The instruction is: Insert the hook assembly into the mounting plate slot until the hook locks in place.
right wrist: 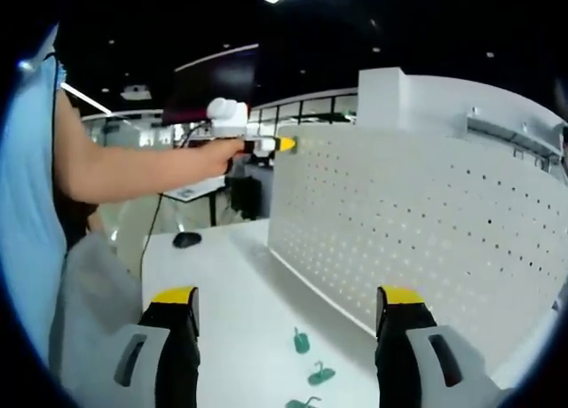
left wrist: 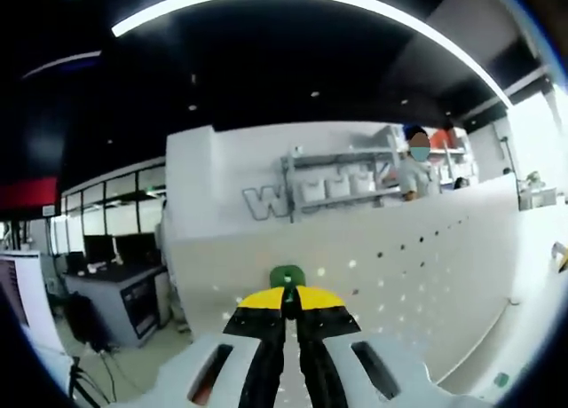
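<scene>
My left gripper (left wrist: pixel 290 296) is shut, and a green hook (left wrist: pixel 287 277) sticks out from between its yellow tips. It is held up in front of the white perforated mounting plate (left wrist: pixel 417 266). In the right gripper view the same left gripper (right wrist: pixel 282 145) is at the upper left edge of the mounting plate (right wrist: pixel 417 231), held by a person's outstretched arm (right wrist: pixel 133 170). My right gripper (right wrist: pixel 288 306) is open low over the white table (right wrist: pixel 222 284), with nothing between its jaws. Three green hooks (right wrist: pixel 302 341), (right wrist: pixel 320 372), (right wrist: pixel 303 403) lie on the table just ahead of it, near the plate's foot.
A black mouse (right wrist: pixel 186 239) lies at the table's far end. The person's body in a blue shirt (right wrist: pixel 27 248) is at the left. Behind the plate are a white pillar with shelving (left wrist: pixel 346 182) and office desks with monitors (left wrist: pixel 111 257).
</scene>
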